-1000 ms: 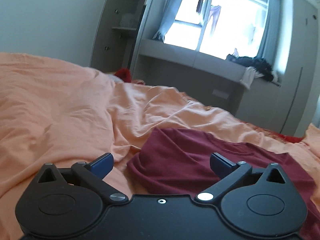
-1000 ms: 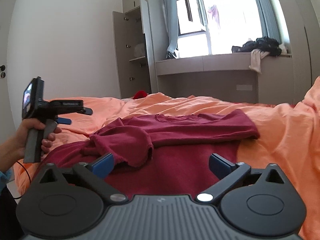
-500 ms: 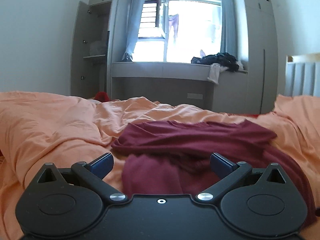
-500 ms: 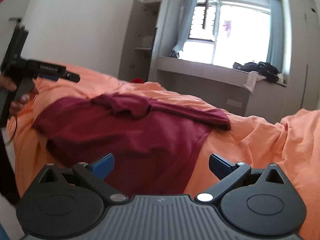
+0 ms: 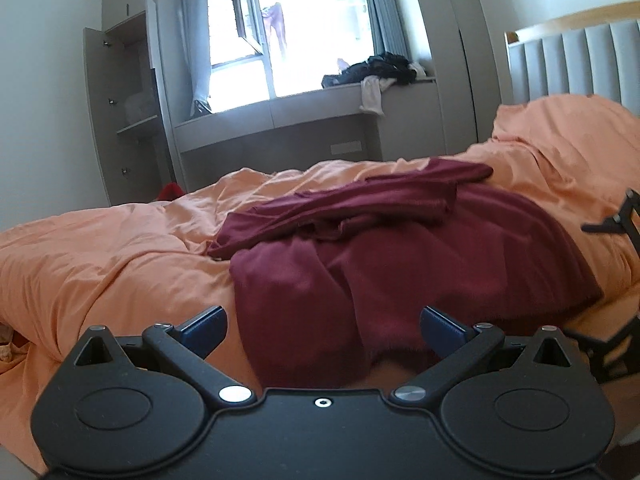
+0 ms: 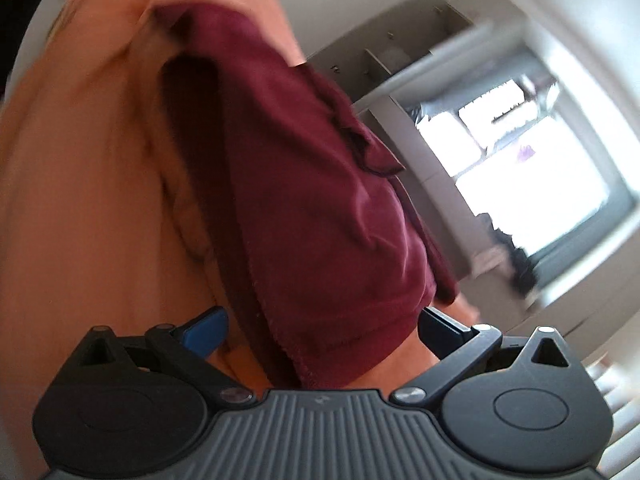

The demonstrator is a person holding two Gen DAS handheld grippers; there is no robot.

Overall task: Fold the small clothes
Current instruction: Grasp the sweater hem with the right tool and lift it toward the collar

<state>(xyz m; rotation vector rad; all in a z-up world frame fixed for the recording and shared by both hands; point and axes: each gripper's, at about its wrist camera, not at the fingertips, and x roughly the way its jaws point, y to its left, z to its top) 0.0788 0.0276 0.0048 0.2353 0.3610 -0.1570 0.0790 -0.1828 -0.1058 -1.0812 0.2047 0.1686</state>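
A dark red shirt (image 5: pixel 384 248) lies rumpled on the orange bedcover (image 5: pixel 100 248), its upper part folded over into a loose band. My left gripper (image 5: pixel 322 330) is open, with the shirt's near hem lying between its blue fingertips. The right wrist view is rolled steeply and blurred; there the same shirt (image 6: pixel 304 184) fills the middle and its stitched hem reaches down between the fingers of my right gripper (image 6: pixel 320 330), which is open. Part of the right gripper's frame (image 5: pixel 616 232) shows at the right edge of the left wrist view.
Behind the bed runs a grey window ledge (image 5: pixel 280 116) with a pile of dark clothes (image 5: pixel 380 68) on it. An open wardrobe (image 5: pixel 124 120) stands at the left. A padded headboard (image 5: pixel 576 64) rises at the right. Something red (image 5: pixel 170 192) lies past the bed's far edge.
Both grippers have swung round towards the shirt's near hem. The right wrist view has rolled sharply and come in close to the cloth. The left one has shifted so the shirt fills its middle.
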